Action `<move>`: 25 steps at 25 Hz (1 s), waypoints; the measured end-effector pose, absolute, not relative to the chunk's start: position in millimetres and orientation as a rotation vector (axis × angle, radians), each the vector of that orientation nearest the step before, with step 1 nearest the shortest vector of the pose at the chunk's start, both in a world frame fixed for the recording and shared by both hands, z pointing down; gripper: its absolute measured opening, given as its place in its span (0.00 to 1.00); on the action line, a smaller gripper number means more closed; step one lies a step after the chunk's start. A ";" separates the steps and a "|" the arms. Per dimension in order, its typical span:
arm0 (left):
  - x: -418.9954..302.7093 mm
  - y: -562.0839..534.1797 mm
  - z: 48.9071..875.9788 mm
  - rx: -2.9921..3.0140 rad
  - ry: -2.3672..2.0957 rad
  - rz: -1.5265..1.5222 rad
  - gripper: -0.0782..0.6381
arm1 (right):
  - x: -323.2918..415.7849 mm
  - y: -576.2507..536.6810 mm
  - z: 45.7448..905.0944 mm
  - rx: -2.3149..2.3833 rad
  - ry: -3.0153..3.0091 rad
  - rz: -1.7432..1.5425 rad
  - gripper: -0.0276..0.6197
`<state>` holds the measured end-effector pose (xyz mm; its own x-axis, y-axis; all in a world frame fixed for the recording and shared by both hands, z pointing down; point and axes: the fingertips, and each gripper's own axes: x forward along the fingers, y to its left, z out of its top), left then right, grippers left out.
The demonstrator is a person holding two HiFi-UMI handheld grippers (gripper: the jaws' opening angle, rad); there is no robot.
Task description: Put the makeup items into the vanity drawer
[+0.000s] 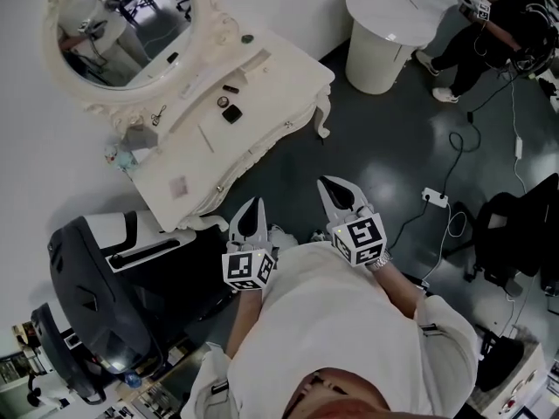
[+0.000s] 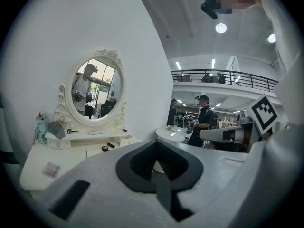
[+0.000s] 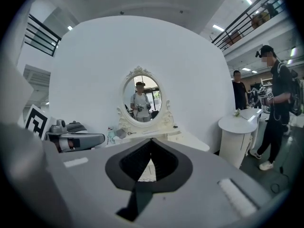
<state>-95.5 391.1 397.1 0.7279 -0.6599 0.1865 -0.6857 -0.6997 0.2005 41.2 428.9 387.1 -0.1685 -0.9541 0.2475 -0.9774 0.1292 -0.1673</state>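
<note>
The cream vanity (image 1: 262, 77) with its oval mirror (image 1: 122, 24) stands ahead of me, a step away. On its top lie a black compact (image 1: 231, 113), a small round pot (image 1: 224, 101), a dark lipstick (image 1: 230, 88) and small scissors (image 1: 158, 116). Its drawer fronts look flush. I hold both grippers in the air in front of my chest, short of the vanity. The left gripper (image 1: 254, 201) is shut and empty, and so is the right gripper (image 1: 327, 182). In the left gripper view the compact (image 2: 105, 148) shows beyond the shut left gripper (image 2: 159, 141). The right gripper (image 3: 151, 140) points at the mirror (image 3: 141, 98).
A round white pedestal table (image 1: 393, 24) stands right of the vanity, with a person (image 1: 498, 33) beside it. A black and white chair-like unit (image 1: 113, 295) sits at my lower left. A power strip (image 1: 435, 197) with cables and a black bag (image 1: 524, 234) lie on the dark floor.
</note>
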 end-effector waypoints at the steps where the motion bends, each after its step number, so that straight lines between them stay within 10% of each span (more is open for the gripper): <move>1: -92.0 389.6 398.0 2.679 -1.053 0.146 0.12 | 43.6 427.0 386.5 1.975 -2.295 0.441 0.05; 25: -39.9 182.3 402.7 2.712 -0.966 0.141 0.12 | 86.1 245.8 386.2 1.987 -2.271 0.502 0.05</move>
<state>-39.9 182.3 402.7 0.7745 -0.6076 0.1761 -0.6326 -0.7458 0.2088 86.1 245.8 386.2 -0.1544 -0.9493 0.2738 -0.9763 0.1040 -0.1900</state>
